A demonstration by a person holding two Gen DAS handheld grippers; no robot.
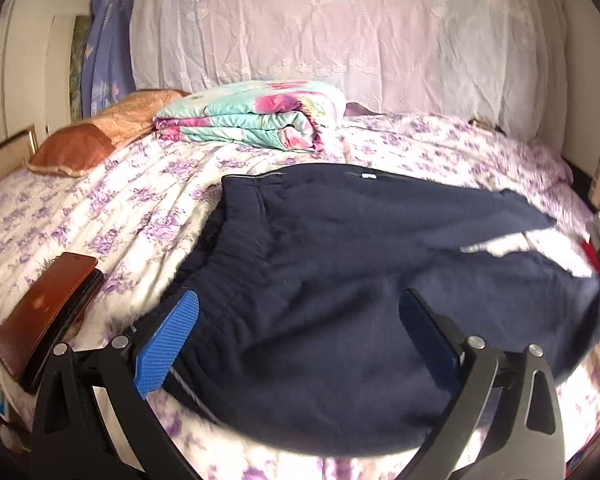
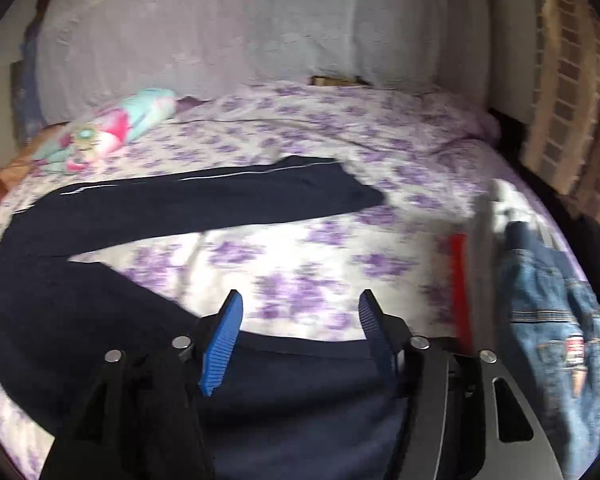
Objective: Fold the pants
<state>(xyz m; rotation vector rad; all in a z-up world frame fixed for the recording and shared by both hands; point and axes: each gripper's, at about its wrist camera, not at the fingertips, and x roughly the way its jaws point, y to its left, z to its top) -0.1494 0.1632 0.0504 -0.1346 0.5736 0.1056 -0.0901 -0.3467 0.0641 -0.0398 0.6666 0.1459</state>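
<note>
Only the left wrist view shows the pants' (image 1: 340, 288) waistband; the right shows jeans (image 2: 548, 320); both grippers gape empty.

Phone (image 1: 48, 316) crowds the left; jeans (image 2: 548, 320) the right.

**Navy pants spread on the bed**

The pants (image 1: 332, 280) are dark navy, soft and fleecy, lying flat on the floral bedspread. In the left wrist view the gathered waistband runs down the left side, with a small white label at the far edge. The legs stretch away to the right and lie apart, a wedge of bedspread showing between them. In the right wrist view the far leg (image 2: 204, 204) carries a thin white side stripe.
</note>
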